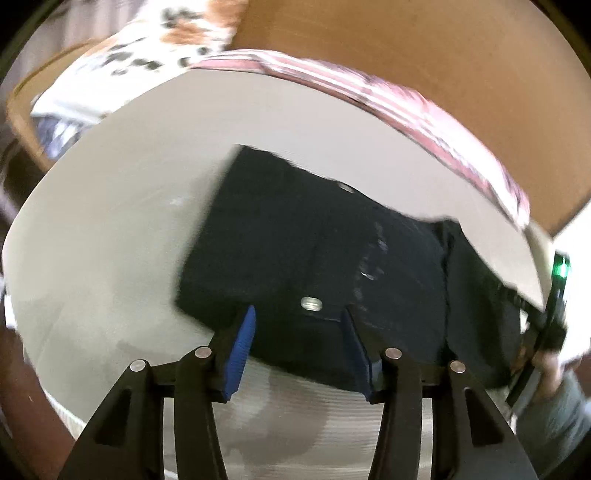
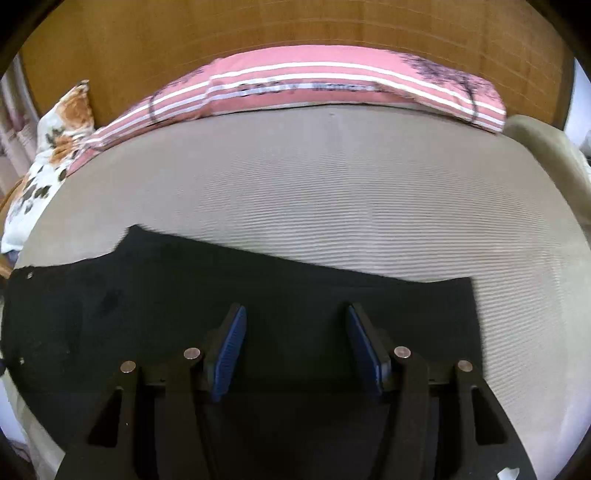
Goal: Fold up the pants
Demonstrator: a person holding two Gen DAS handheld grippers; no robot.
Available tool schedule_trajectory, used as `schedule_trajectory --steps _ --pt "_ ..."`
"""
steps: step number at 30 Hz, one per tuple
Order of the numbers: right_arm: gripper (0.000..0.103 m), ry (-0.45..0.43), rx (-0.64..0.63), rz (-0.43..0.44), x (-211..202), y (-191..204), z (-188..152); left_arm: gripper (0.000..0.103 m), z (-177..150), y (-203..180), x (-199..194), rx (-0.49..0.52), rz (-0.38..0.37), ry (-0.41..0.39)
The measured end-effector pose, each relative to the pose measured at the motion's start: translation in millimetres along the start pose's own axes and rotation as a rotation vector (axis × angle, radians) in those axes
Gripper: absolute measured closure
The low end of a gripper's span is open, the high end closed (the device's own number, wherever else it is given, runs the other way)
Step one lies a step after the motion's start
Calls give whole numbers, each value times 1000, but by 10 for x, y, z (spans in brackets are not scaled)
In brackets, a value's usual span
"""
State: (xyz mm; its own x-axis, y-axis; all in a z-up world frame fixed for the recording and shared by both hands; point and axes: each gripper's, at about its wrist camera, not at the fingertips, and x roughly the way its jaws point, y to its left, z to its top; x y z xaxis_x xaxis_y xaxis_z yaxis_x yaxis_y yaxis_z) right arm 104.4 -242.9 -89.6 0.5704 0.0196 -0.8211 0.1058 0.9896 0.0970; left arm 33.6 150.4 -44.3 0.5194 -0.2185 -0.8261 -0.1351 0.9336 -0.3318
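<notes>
The black pants (image 1: pixel 314 258) lie flat on a grey ribbed bed cover (image 1: pixel 110 240), waist end with a metal button (image 1: pixel 311 304) nearest the left gripper. My left gripper (image 1: pixel 299 317) is open, its blue pads either side of the waistband edge near the button. In the right wrist view the pants (image 2: pixel 184 295) stretch across the lower frame. My right gripper (image 2: pixel 295 317) is open just above the cloth of the leg part. The right gripper's body and the hand holding it show at the right edge of the left wrist view (image 1: pixel 554 314).
A pink striped pillow (image 2: pixel 332 85) lies along the wooden headboard (image 2: pixel 295 29) at the far edge of the bed. A floral pillow (image 2: pixel 55 147) sits at the far left. Bare grey cover (image 2: pixel 369 203) lies between the pants and the pillows.
</notes>
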Motion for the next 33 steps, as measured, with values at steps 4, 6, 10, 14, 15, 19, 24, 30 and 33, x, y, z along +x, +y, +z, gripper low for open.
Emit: schedule_trajectory --steps 4,6,10,14,15,19,24,30,33 --pt "49 22 -40 57 -6 300 -54 52 -14 372 -57 -131 -31 12" --pt "48 41 -65 96 -23 460 -99 52 -39 525 -74 -189 -61 27" --pt "47 76 -105 154 -56 729 -205 52 -109 698 -47 -284 -125 56" --pt "47 107 -141 230 -101 966 -300 52 -166 802 85 -370 -180 104" --pt "47 119 -153 253 -113 1023 -319 52 -172 822 118 -394 -194 113" --pt "47 148 -140 317 -163 1145 -378 52 -182 895 215 -461 -249 129" --pt "47 159 -121 340 -188 1173 -407 52 -212 1052 315 -547 -325 127" --pt "46 164 -100 346 -167 1156 -403 49 -204 1081 358 -556 -373 79" --pt "46 164 -97 341 -157 1154 -411 49 -199 1136 393 -591 -411 51"
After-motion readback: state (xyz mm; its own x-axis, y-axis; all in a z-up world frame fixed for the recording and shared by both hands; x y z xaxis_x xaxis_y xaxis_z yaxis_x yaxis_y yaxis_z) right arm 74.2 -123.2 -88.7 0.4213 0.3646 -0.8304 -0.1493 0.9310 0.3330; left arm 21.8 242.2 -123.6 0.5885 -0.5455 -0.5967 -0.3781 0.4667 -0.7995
